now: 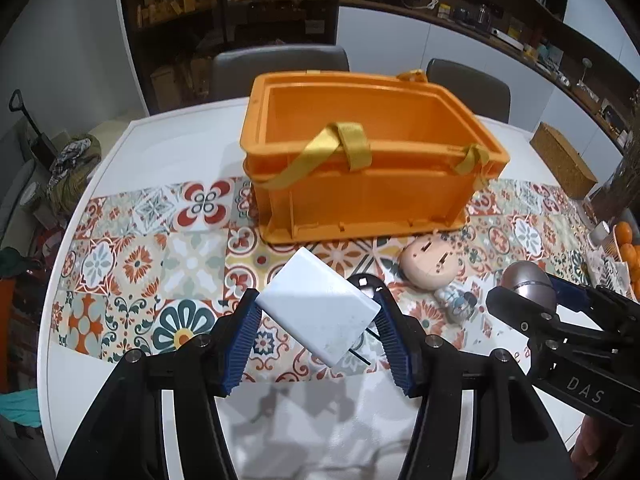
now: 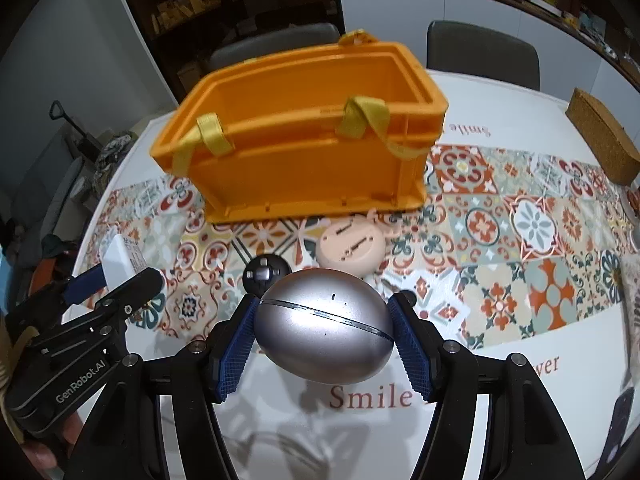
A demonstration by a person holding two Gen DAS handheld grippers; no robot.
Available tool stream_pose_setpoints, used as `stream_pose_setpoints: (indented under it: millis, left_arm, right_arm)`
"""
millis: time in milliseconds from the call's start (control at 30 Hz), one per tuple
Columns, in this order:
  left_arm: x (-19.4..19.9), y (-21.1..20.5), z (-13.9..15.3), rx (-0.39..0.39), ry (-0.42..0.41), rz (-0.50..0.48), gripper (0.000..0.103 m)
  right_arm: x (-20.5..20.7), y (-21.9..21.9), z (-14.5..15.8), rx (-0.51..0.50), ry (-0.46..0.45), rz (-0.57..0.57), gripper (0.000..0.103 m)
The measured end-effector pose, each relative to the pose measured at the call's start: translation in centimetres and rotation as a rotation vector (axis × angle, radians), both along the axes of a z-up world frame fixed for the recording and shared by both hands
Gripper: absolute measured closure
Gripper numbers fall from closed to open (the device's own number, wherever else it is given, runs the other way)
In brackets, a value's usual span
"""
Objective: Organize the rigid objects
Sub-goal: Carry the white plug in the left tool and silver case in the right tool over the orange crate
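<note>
Left gripper (image 1: 318,314): raised above the table (image 1: 168,128), angled downward toward the crate (image 1: 360,184); blue pads clamped on a white block (image 1: 320,312) (tilted, one corner toward the crate). Seen from the right wrist as a black body at lower left (image 2: 120,280), lettered "GenRobot.AI", part of a hand beneath it.

Right gripper (image 2: 324,326): likewise raised and angled down; pads clenched on either side of a silver egg-shaped case (image 2: 324,328) (dark seam running round it). Seen from the left wrist at lower right (image 1: 528,292), lettered "DAS".

Crate: orange, open-topped, yellow straps (image 1: 316,156) draped over the near wall; stood on a patterned tile runner (image 1: 132,240), beyond both grippers.

On the runner, between crate and grippers: round peach case (image 2: 352,246) with small unreadable print; black round piece (image 2: 266,274) just beside it; small figurine (image 1: 456,300), shown clearly by the left wrist only.

Writing on the table, right wrist only: "Smile" in red below the egg-shaped case, repeated upside down near the far edge; a word ending "wer" at right.

Left wrist only: oranges (image 1: 628,248) at the far right edge. Both views: brown cork box (image 2: 604,140), chairs (image 1: 280,68), shelves.
</note>
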State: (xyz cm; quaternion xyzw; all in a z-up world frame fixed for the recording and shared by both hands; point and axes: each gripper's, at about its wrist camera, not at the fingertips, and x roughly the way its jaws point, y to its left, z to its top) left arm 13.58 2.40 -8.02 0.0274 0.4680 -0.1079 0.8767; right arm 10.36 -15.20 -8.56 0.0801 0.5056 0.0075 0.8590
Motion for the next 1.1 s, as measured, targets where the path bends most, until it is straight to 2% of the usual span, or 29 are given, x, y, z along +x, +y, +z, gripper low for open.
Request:
stream_pose_setpoints:
  millis: [767, 1100]
  left_arm:
    - [2.2, -1.0, 5.5, -0.007, -0.129, -0.024, 0.046]
    - [4.7, -1.4, 6.8, -0.023, -0.137, -0.007, 0.046]
  right_arm:
    - [2.2, -1.0, 5.5, 0.002, -0.154, -0.021, 0.038]
    - [4.3, -1.9, 7.2, -0.022, -0.198, -0.040, 0.038]
